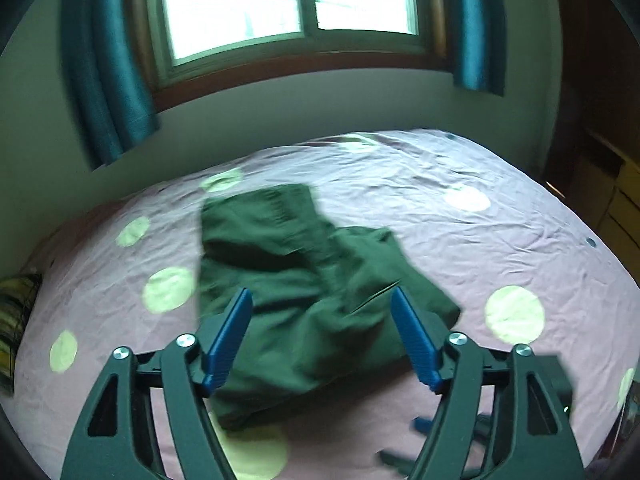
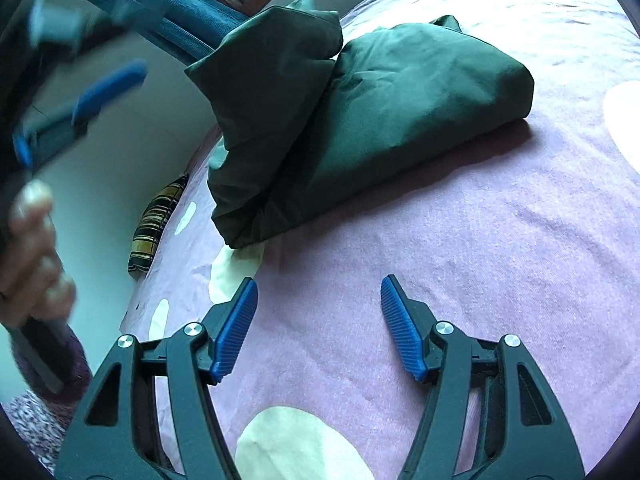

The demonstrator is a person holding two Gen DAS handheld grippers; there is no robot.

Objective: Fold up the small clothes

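A dark green garment [image 1: 304, 280] lies loosely folded and bunched on the pink bedspread [image 1: 500, 240]. My left gripper [image 1: 322, 294] hovers above its near part, open and empty. In the right wrist view the garment [image 2: 360, 120] lies ahead on the bedspread [image 2: 480, 260]. My right gripper [image 2: 318, 280] is open and empty, low over bare bedspread short of the garment. The left gripper [image 2: 80, 96] shows blurred at the upper left of that view, held by a hand [image 2: 32, 248]. The right gripper's tips [image 1: 424, 432] show blurred below the left one.
The bed has pale green dots and fills both views. A striped cushion [image 2: 156, 224] lies at the bed's left edge by the wall. A window with teal curtains [image 1: 108, 72] is behind the bed. Wooden furniture [image 1: 600, 184] stands at the right.
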